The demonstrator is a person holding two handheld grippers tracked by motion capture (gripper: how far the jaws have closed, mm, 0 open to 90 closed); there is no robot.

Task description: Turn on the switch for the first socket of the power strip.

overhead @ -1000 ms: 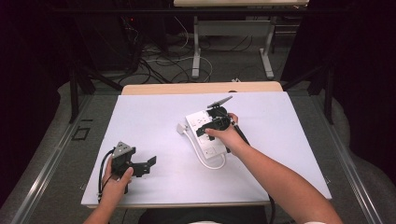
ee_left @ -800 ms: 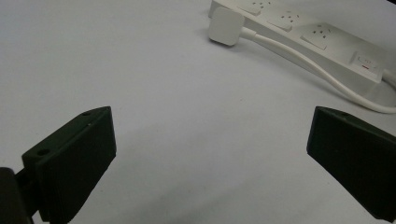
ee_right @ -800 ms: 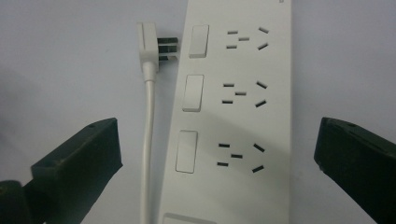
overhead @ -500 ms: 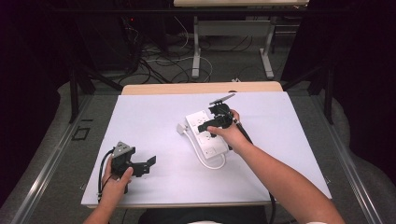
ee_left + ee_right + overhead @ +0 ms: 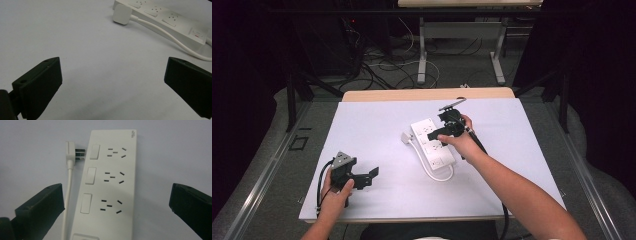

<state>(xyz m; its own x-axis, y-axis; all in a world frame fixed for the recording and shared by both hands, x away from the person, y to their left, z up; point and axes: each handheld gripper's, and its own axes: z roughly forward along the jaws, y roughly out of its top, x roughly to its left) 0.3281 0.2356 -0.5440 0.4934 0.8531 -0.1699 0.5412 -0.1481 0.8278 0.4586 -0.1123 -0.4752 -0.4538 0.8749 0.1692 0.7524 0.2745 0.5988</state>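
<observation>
While the left gripper (image 5: pixel 373 172) rests wide open and empty, the right gripper (image 5: pixel 115 207), its jaws just opened, hangs over the white power strip (image 5: pixel 110 185), holding nothing, seemingly lining up a grab.

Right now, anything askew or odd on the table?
Nothing damaged. The power strip lies at a slant on the white table, its own plug loose beside it, prongs bare against its edge. Right gripper hangs open over it.
</observation>
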